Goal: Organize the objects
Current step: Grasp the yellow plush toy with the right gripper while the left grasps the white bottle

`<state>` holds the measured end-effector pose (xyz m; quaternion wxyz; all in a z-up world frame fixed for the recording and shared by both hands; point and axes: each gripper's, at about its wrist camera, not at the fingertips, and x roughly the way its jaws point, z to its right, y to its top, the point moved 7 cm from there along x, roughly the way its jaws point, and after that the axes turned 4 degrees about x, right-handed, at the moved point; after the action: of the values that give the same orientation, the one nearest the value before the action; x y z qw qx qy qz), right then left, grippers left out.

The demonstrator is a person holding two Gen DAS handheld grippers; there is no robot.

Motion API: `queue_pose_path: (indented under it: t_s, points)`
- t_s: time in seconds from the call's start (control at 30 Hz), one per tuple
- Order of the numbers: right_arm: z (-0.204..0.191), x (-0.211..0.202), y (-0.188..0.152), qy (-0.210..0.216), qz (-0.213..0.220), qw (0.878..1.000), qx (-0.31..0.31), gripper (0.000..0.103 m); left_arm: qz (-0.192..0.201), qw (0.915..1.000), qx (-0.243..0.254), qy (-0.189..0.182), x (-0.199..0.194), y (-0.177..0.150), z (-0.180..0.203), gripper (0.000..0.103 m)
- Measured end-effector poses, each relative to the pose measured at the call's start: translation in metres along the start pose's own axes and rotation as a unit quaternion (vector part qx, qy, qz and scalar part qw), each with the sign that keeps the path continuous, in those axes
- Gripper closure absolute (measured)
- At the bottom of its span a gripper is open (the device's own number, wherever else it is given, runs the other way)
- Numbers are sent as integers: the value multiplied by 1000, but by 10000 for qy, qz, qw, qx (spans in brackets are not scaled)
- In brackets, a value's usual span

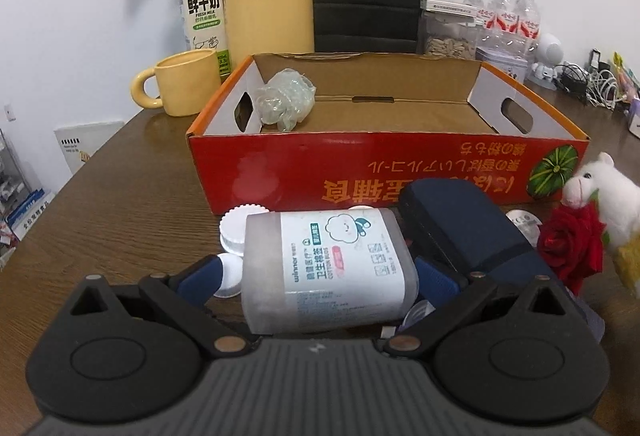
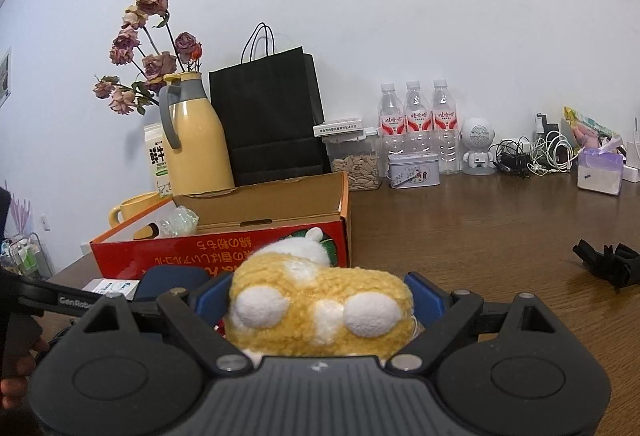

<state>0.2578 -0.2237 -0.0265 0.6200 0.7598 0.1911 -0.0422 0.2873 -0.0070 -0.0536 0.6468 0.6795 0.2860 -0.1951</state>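
My left gripper [image 1: 320,278] is shut on a frosted cotton swab box [image 1: 326,264] with a white label, just in front of the red cardboard box [image 1: 360,164]. The box holds a crumpled clear plastic bag [image 1: 286,98]. My right gripper [image 2: 320,300] is shut on a yellow and white plush toy [image 2: 320,312], in front of the red box's [image 2: 224,248] right end. The plush, with a red rose [image 1: 572,244], also shows in the left wrist view [image 1: 604,196]. A dark blue case [image 1: 464,224] and white caps [image 1: 236,232] lie by the swab box.
Behind the box stand a yellow mug [image 1: 180,84], a milk carton [image 1: 204,12], a yellow thermos [image 2: 192,144], a black paper bag [image 2: 272,116], a seed jar [image 2: 356,164], a tin [image 2: 414,170], three water bottles [image 2: 416,116] and cables [image 2: 536,152]. A black object [image 2: 608,262] lies at right.
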Motion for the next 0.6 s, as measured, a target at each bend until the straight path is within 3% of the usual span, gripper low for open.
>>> queue_pose_path:
  t_s: [0.13,0.23,0.6]
  points:
    - [0,0,0,-2,8,10000,-4,13,51,10000,-64,12,3,1,0,0]
    - [0,0,0,-11,20,10000,-11,13,136,9998,-99,-102,1,1,0,16]
    - [-1,-3,1,-13,152,9999,-51,13,415,9987,-168,-239,-15,4,-4,17]
